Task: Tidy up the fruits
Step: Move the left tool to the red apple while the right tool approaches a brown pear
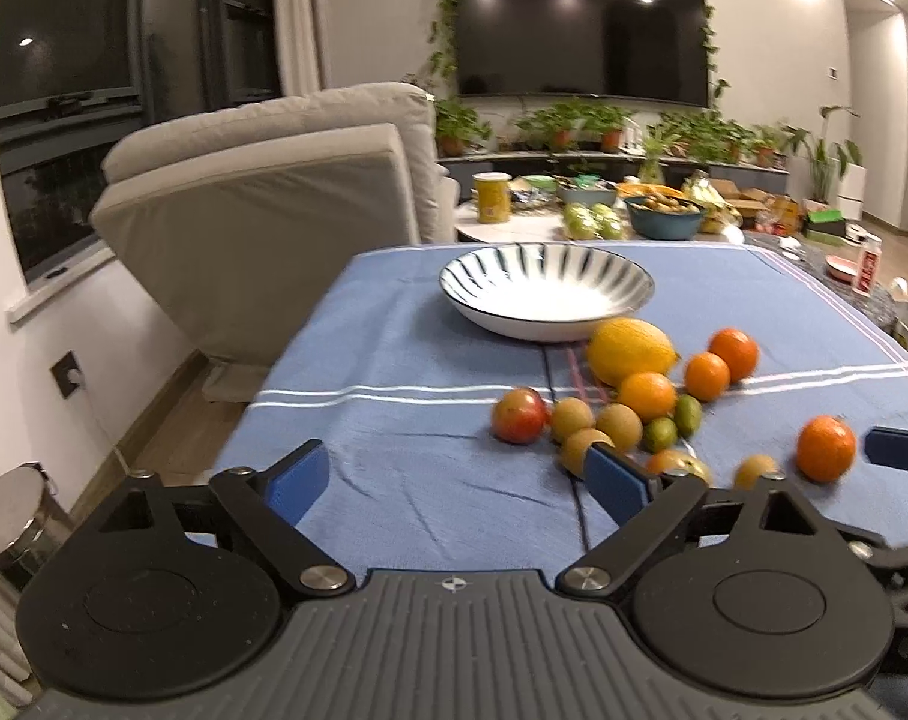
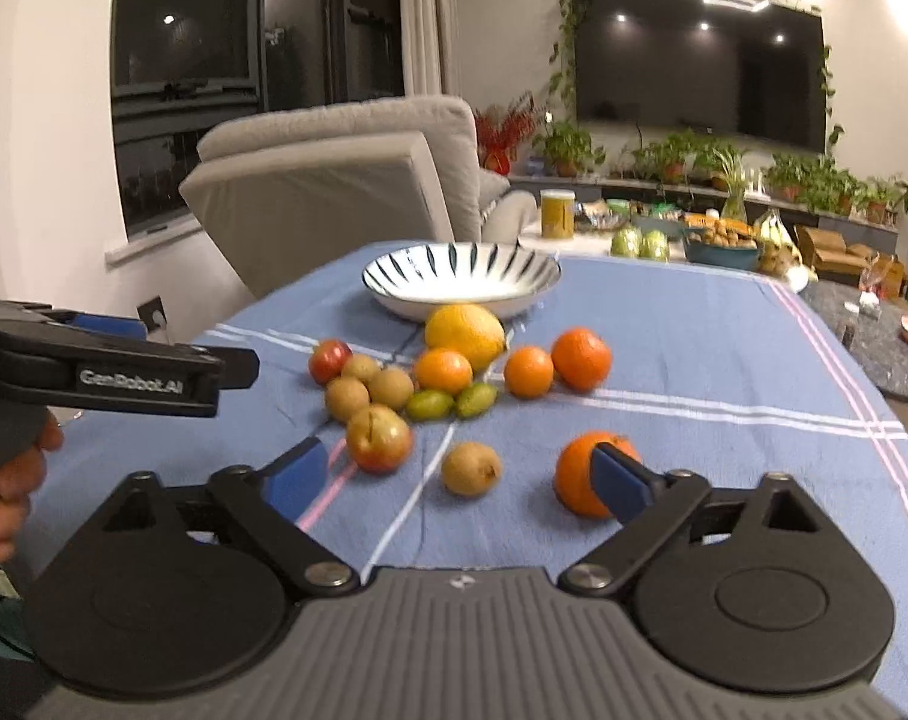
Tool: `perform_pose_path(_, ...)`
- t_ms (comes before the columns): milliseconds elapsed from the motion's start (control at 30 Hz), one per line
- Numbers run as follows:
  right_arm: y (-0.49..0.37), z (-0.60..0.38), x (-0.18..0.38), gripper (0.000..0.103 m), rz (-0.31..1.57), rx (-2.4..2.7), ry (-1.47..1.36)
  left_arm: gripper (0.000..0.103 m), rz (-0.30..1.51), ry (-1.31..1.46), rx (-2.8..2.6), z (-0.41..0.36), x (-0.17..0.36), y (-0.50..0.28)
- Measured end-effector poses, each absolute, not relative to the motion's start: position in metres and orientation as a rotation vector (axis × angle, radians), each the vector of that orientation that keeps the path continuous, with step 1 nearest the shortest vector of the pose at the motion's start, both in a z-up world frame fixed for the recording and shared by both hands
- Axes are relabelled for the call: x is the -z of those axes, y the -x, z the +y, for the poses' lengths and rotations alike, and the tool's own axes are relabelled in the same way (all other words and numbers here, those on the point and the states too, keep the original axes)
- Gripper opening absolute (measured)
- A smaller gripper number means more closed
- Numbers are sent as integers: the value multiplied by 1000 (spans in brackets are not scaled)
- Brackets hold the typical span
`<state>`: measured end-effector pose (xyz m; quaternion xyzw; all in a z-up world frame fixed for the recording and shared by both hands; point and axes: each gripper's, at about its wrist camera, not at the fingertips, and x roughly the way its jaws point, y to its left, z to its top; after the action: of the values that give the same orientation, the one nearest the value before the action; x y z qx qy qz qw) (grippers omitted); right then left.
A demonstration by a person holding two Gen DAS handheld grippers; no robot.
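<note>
A striped white bowl [image 1: 547, 288] [image 2: 461, 279] stands empty on the blue tablecloth [image 1: 393, 360]. In front of it lies a cluster of fruit: a big yellow citrus [image 1: 631, 351] [image 2: 464, 333], several oranges [image 1: 734, 354] [image 2: 581, 358], brown round fruits [image 1: 619, 426] [image 2: 390, 387], green ones [image 2: 429, 405] and red apples [image 1: 518, 415] [image 2: 378, 438]. A lone orange [image 1: 826, 449] [image 2: 586, 474] lies to the right. My left gripper [image 1: 460, 480] is open and empty, left of the fruit. My right gripper [image 2: 463, 474] is open and empty, with a brown fruit [image 2: 472, 468] ahead between its fingers.
A grey sofa [image 1: 261, 198] stands beyond the table's left edge. A cluttered second table [image 1: 604, 204] with bowls and a yellow jar [image 1: 491, 197] lies behind. The left gripper's body [image 2: 111, 372] shows at left in the right wrist view. A metal bin [image 1: 15, 516] stands on the floor.
</note>
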<state>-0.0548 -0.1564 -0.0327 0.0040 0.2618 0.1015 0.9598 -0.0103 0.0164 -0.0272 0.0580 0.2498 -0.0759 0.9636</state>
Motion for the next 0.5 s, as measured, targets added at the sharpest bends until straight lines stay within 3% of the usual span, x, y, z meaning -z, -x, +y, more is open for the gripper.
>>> perform_pose_path(500,49,-181,32,79,534,-216,-79,53,540,-184,392,-23,42,17)
